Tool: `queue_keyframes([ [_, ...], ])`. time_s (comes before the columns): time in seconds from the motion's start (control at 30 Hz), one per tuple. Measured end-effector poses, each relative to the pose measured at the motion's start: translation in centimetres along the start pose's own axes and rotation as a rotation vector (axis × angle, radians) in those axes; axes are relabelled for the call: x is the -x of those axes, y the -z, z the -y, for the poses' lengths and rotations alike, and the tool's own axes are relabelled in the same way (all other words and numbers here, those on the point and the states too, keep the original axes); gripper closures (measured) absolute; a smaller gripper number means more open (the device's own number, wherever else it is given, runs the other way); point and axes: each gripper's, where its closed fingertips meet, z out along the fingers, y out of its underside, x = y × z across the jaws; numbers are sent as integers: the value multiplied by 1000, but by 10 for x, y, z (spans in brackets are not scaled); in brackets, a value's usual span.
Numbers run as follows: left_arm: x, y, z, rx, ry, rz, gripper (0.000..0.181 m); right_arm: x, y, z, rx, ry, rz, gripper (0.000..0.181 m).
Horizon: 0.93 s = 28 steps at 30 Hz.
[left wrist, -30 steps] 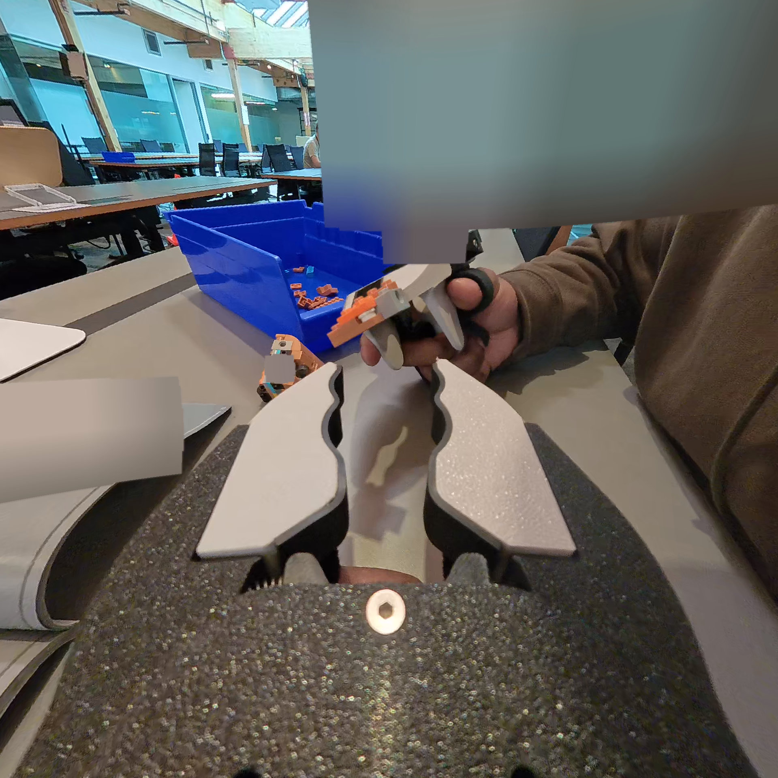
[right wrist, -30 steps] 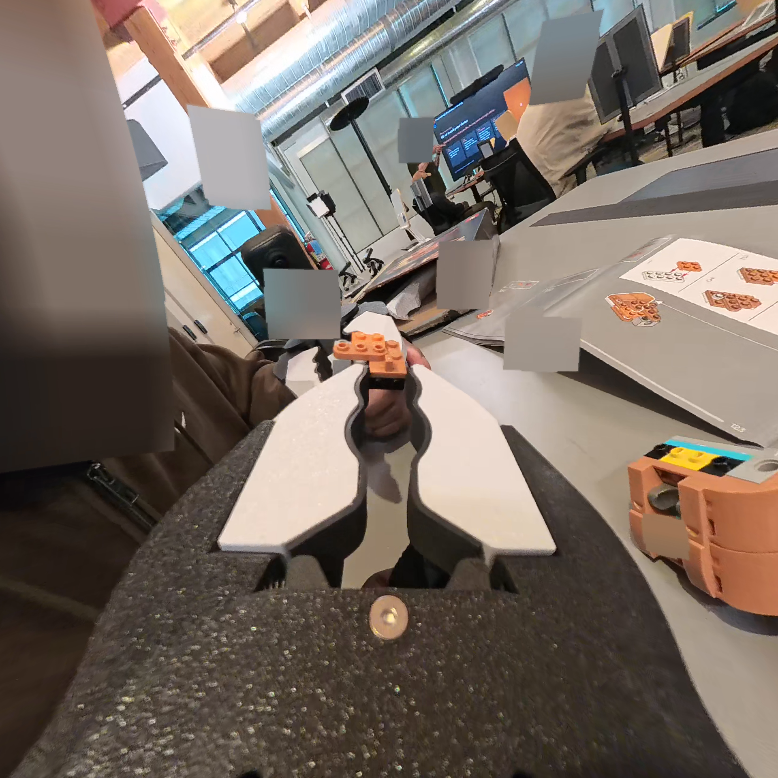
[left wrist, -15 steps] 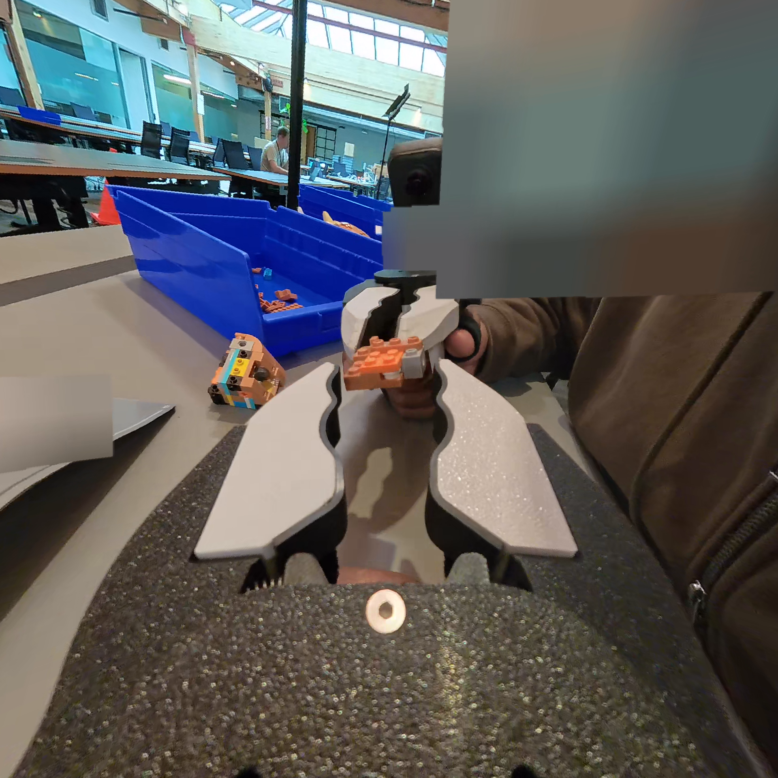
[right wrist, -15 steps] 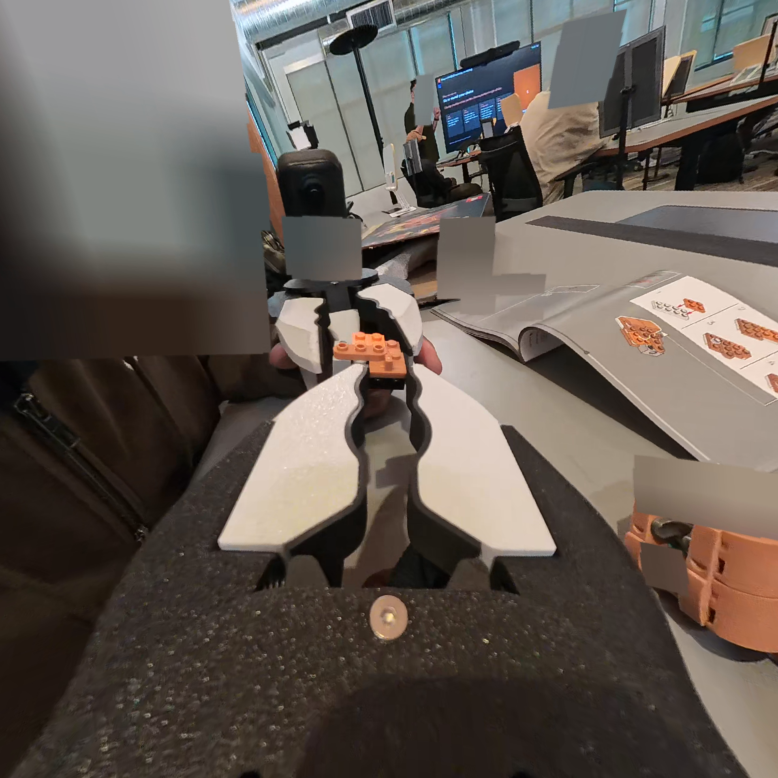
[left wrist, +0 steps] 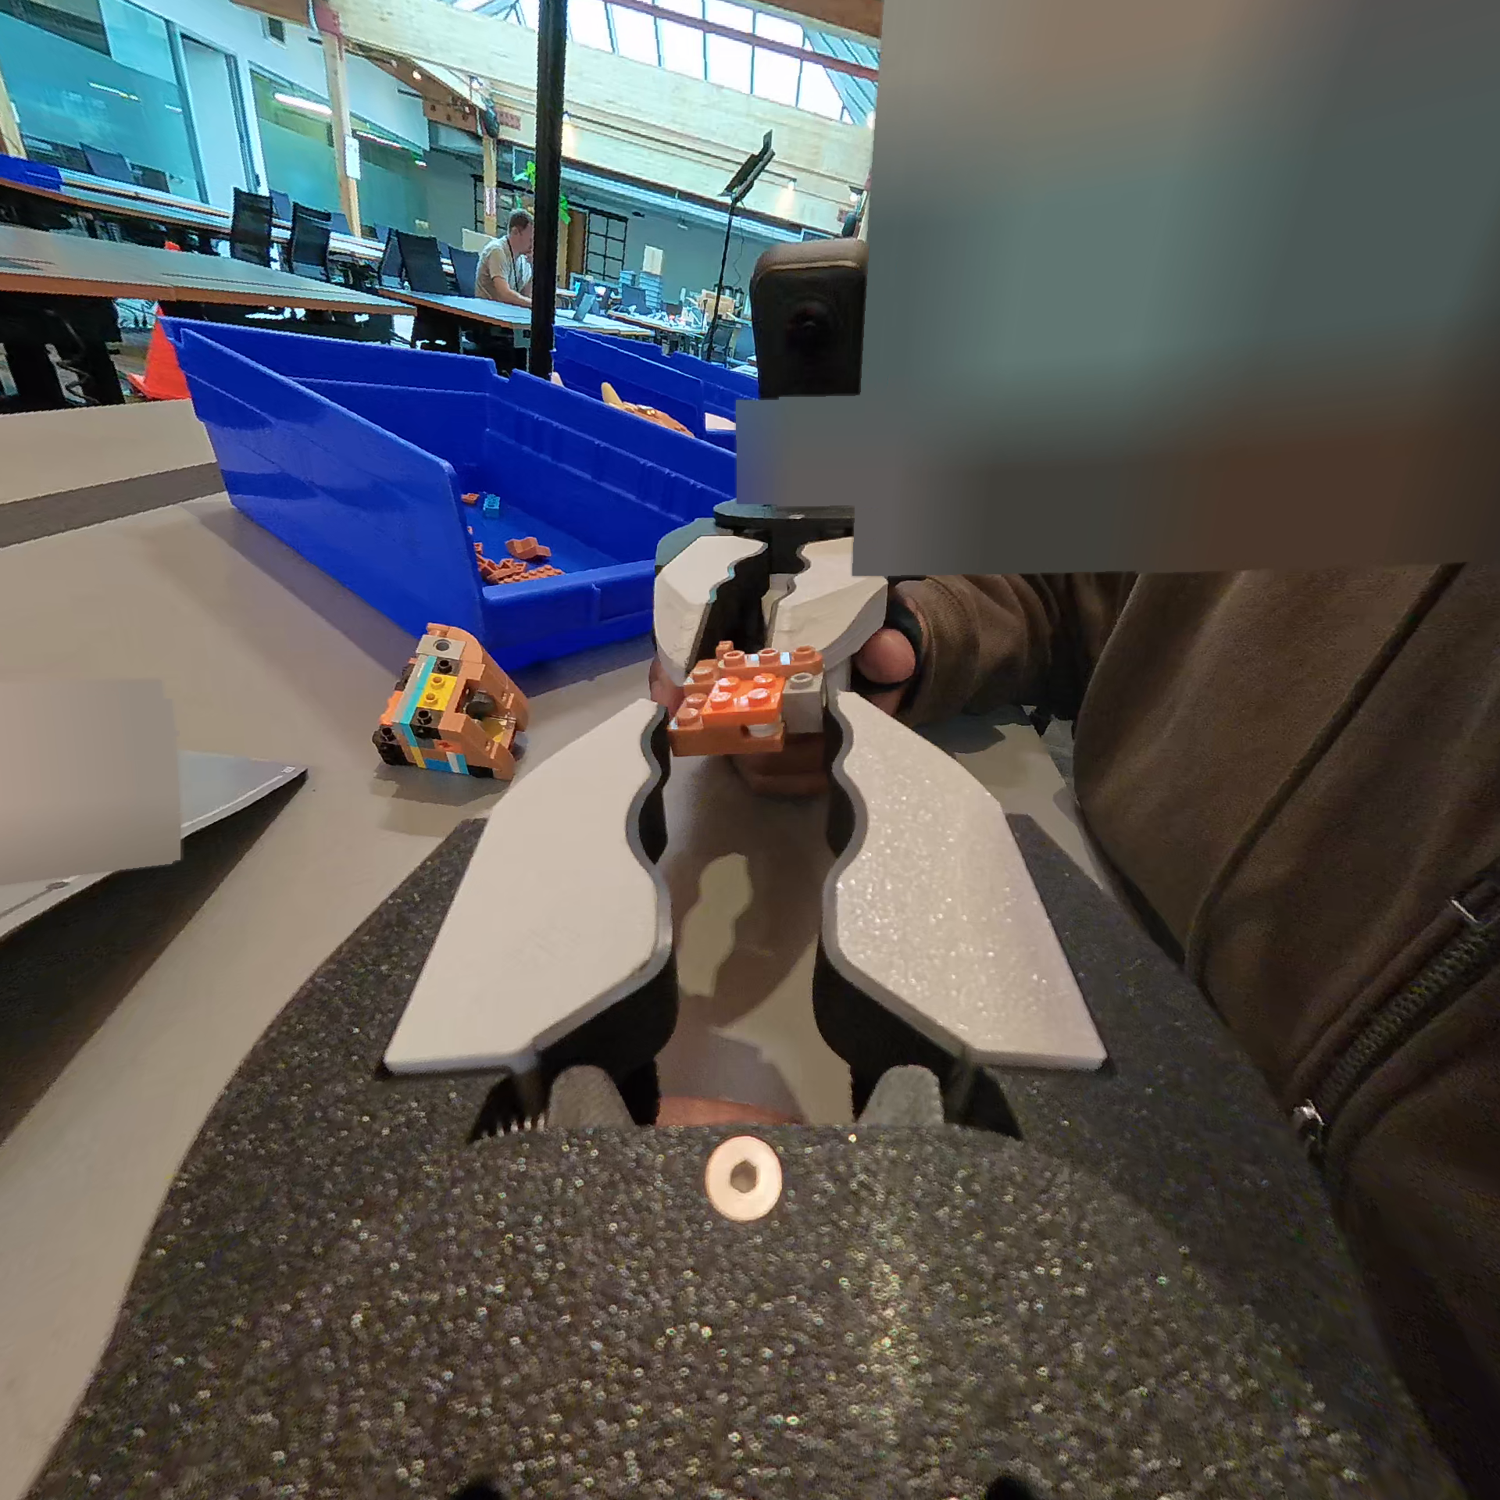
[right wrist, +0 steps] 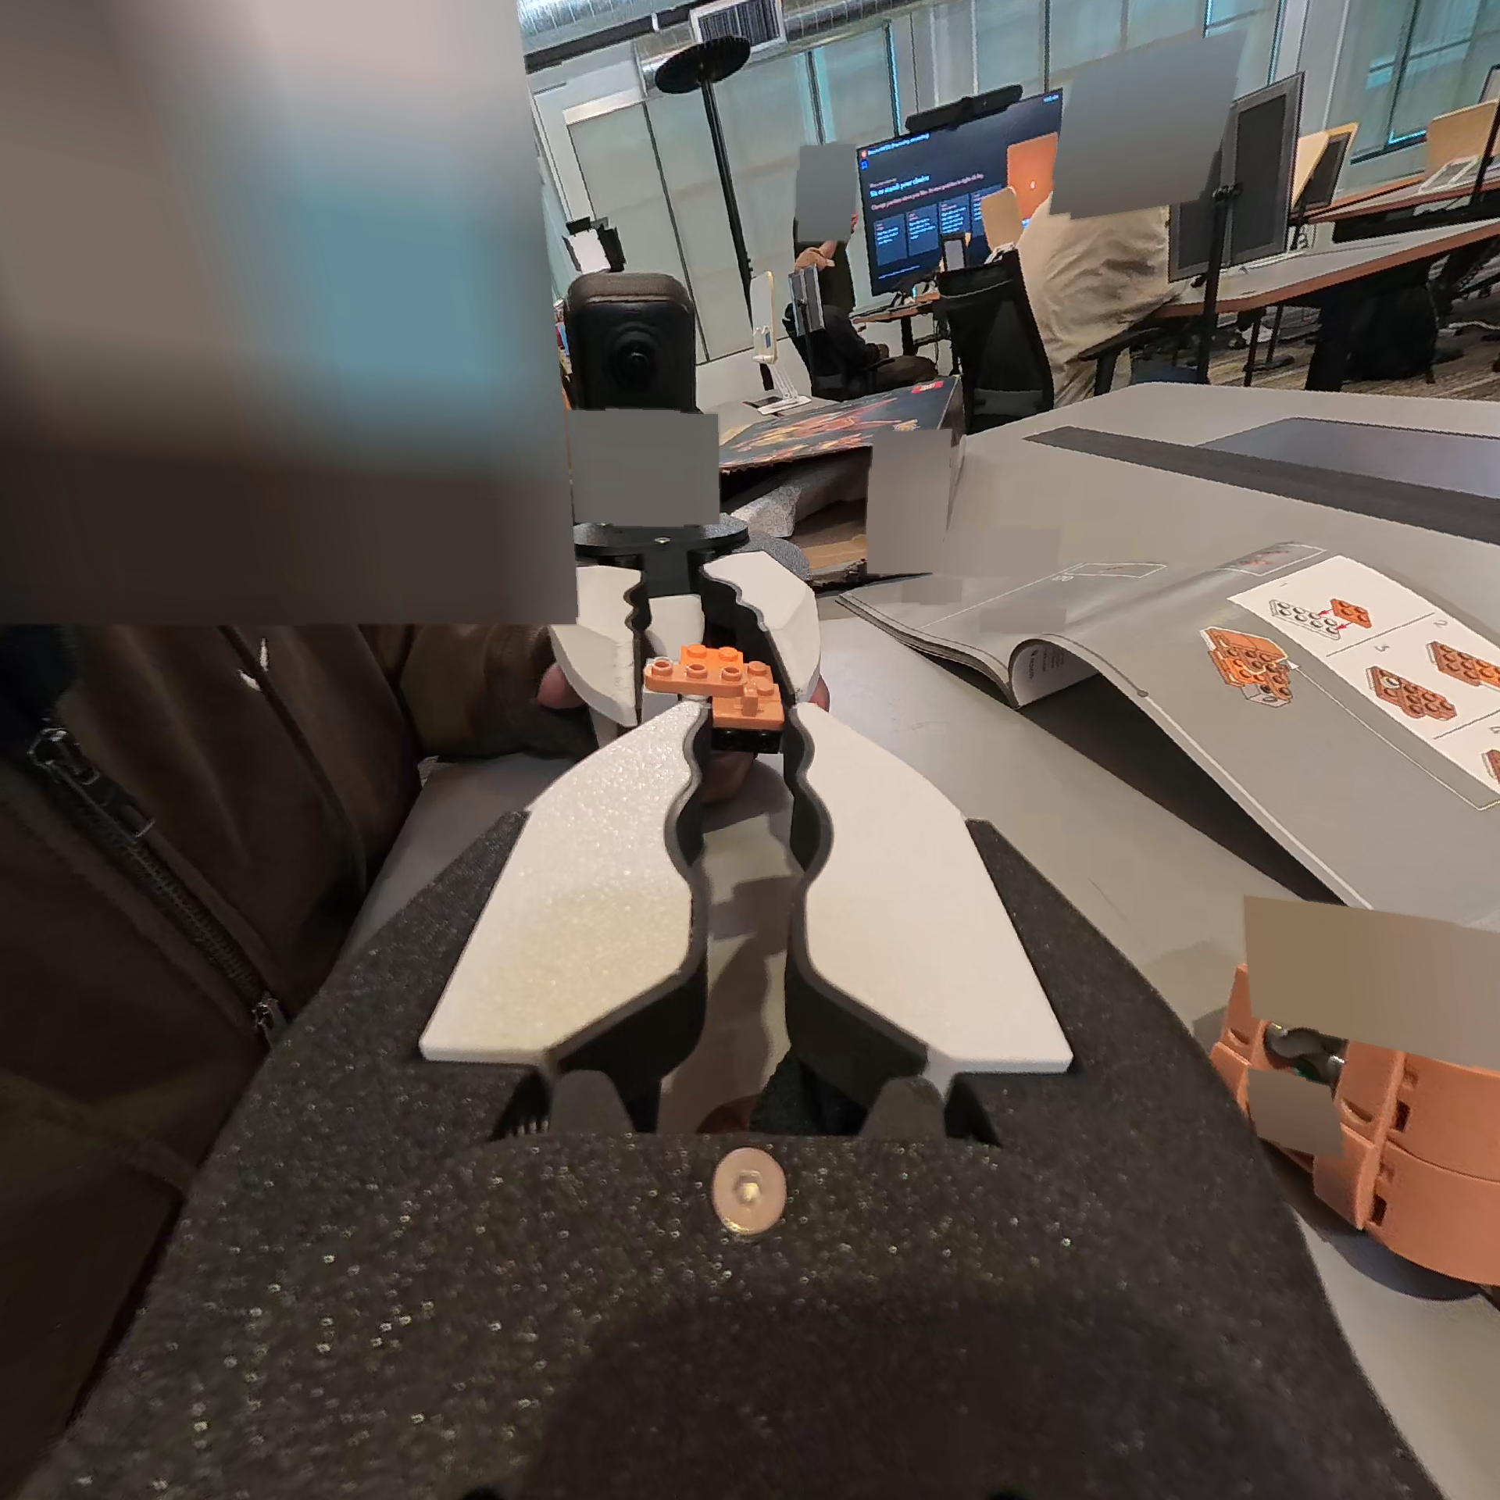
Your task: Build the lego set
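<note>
- Left wrist view: the left tool (left wrist: 747, 730) has its two grey fingers spread with nothing between them, its tips coming up either side of the small orange studded plate assembly (left wrist: 740, 696) that the right tool (left wrist: 763, 625) is holding out toward it. Looks to me like a hand-over or a brace for pressing a piece on.
- Right wrist view: the right tool (right wrist: 747, 722) is pinching that orange assembly (right wrist: 718, 680) by the black brick under it, plates held level and studs up, well above the grey surface (right wrist: 1055, 812). I'd guess that keeps the studs reachable.
- The left tool (right wrist: 690, 641) faces it nose to nose, very close; can't tell if it touches the plates.
- Count: two tools, one held assembly, and one orange-and-tan partly built model with yellow and blue bits (left wrist: 450, 714) lying on the surface beside the blue plastic bin (left wrist: 390, 487).
- The bin holds a handful of loose orange bricks (left wrist: 511, 560), too small to count.
- One open instruction booklet (right wrist: 1258, 674) lies within sight for checking steps.
</note>
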Motion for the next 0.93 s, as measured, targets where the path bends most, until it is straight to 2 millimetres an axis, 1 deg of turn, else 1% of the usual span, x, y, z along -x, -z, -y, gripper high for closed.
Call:
queue_keyframes([
  [0.1,0,0,1,-6,-22,10,145,-1,0,0,2,4,-12,163],
  [0.2,0,0,1,-2,-91,34,145,-3,0,0,-1,4,-25,157],
  [0.43,2,1,1,16,-230,97,145,-5,1,1,-5,15,-36,156],
  [0.63,18,8,10,-18,-260,201,145,-18,7,3,-12,76,-116,158],
  [0.77,30,13,10,-16,-248,259,145,-26,11,7,-34,60,-140,159],
  [0.93,38,16,9,-18,-220,288,145,-31,15,9,-51,39,-144,159],
])
